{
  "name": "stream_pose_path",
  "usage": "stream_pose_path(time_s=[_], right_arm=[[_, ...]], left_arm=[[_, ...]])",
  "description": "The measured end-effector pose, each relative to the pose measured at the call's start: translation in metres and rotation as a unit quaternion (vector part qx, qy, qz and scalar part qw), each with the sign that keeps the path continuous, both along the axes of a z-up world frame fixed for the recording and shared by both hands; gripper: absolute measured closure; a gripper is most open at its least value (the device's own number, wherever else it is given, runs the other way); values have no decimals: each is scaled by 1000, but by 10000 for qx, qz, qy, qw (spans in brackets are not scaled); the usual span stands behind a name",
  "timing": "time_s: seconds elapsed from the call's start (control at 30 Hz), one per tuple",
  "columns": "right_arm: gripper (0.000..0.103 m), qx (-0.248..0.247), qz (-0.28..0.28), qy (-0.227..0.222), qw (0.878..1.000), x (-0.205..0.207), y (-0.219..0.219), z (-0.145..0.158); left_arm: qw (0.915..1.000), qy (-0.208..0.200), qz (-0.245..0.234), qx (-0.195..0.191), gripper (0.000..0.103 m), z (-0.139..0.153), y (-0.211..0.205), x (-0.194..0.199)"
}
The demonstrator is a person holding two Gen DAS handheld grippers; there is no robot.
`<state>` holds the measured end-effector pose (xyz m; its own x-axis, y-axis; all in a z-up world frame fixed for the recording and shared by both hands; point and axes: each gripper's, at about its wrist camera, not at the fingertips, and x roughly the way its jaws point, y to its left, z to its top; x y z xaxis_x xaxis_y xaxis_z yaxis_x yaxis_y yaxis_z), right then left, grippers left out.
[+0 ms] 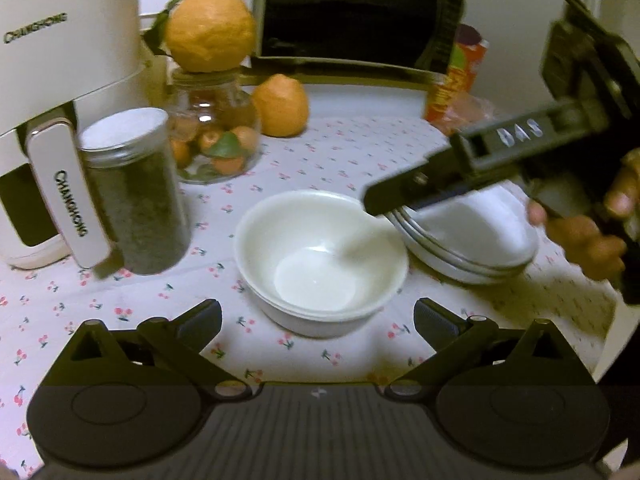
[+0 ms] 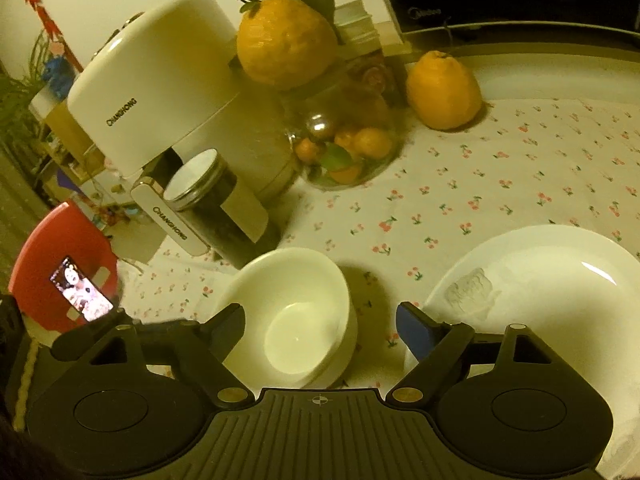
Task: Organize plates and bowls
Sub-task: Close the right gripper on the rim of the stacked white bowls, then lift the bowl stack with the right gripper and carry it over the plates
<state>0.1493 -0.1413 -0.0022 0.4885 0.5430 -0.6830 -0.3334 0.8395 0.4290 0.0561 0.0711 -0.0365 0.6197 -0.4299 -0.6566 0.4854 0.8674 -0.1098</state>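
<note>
I see my left hand-held gripper spread wide, its two fingers well apart with nothing between them, just short of the near wall of the white bowls. From this view the bowls look like two nested together, standing upright on the desk, which is covered in a white cloth with small cherry prints. Just to the right of the bowls lies a stack of white plates, their rims touching or nearly touching the bowl rim; I cannot tell which.

My right hand-held gripper reaches in from the right edge of the left wrist view, its dark finger hanging over the near rim of the plates, with a hand gripping its handle. In its own camera the right hand-held gripper is also open wide, holding nothing; the bowls sit between its fingers and slightly left, and the plates lie behind its right finger.

Behind the bowls stands a dark-filled jar with a metal lid, beside a white appliance. Farther back, a glass jar of small oranges carries a large citrus fruit on its lid, and a second citrus fruit rests on the desk near it.
</note>
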Motion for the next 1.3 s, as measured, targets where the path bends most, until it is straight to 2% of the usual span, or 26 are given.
stream_pose_path(time_s=[0.13,0.37,0.77,0.97,1.1,1.3], right_arm=[[18,-24,14,-12,10000,5,5,-2],[19,-101,79,-61,9999,10,11,-8],[21,-396,69,-149,9991,23,23,-16],[42,-456,182,-102,9987,24,25,-18],[60,-514,319,-85,9981,22,31,-20],[66,-602,345,-159,9975,21,31,-17]], left_arm=[[9997,65,-186,146,1,-7,-5,1],[9989,48,-178,428,1,-15,-18,9],[9974,72,-287,663,6,-25,-30,13],[9971,72,-244,721,12,-23,-30,11],[9972,92,-197,714,17,-22,-28,13],[9973,156,-162,697,16,-19,-28,15]])
